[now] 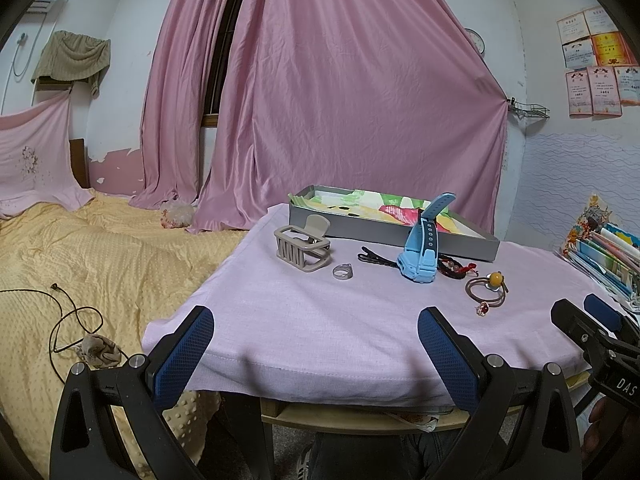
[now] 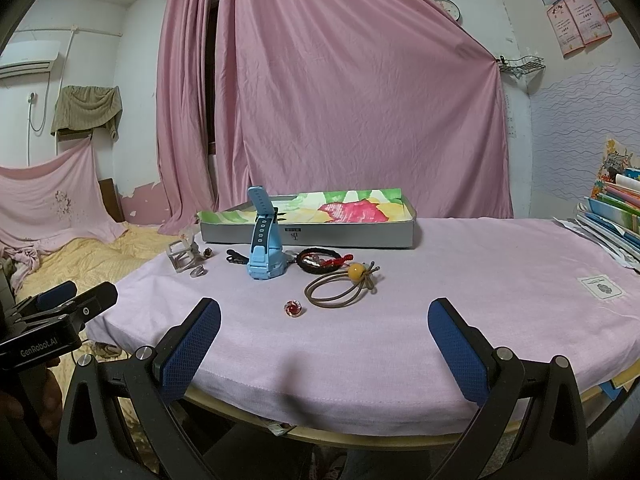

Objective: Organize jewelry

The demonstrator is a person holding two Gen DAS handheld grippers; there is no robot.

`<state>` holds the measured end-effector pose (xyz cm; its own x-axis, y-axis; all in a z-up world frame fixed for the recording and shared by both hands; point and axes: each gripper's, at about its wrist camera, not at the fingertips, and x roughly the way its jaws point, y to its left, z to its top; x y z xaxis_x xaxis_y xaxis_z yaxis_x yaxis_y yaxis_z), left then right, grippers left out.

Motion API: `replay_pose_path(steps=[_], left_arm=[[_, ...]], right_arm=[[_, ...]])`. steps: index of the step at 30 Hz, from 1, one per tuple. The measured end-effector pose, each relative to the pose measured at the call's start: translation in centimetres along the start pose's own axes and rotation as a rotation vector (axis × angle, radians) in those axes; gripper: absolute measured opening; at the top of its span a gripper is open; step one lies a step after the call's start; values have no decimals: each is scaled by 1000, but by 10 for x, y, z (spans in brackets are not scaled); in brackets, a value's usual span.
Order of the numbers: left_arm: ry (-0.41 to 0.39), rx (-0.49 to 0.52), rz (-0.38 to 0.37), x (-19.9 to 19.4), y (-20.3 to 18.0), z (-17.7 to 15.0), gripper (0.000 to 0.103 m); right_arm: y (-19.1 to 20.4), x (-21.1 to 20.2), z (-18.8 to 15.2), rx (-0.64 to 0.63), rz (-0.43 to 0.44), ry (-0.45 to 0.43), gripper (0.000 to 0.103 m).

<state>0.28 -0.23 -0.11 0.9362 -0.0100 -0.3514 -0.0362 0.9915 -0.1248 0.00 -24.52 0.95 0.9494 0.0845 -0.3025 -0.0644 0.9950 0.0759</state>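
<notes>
Jewelry on table (image 2: 440, 280), grippers (image 1: 316, 344) (image 2: 324, 340) spread

Pink curtain (image 2: 352, 92) behind table. Yellow bedspread (image 1: 100, 256) at left, black cord (image 1: 64, 320) lying on it. Stacked books (image 2: 616, 208) at right. Certificates (image 1: 596, 68) on wall.

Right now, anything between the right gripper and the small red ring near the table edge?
No. The right gripper is open, with bare pink cloth up to the red ring. The brown hair tie lies just beyond it.
</notes>
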Motion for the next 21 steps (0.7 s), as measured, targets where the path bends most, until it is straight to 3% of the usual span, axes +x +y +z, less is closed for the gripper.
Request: replay_pose_path(steps=[21], left_arm=[[7,-5,1,5,1,-3,102]], right_arm=[[0,6,-6,6,1,12,102]])
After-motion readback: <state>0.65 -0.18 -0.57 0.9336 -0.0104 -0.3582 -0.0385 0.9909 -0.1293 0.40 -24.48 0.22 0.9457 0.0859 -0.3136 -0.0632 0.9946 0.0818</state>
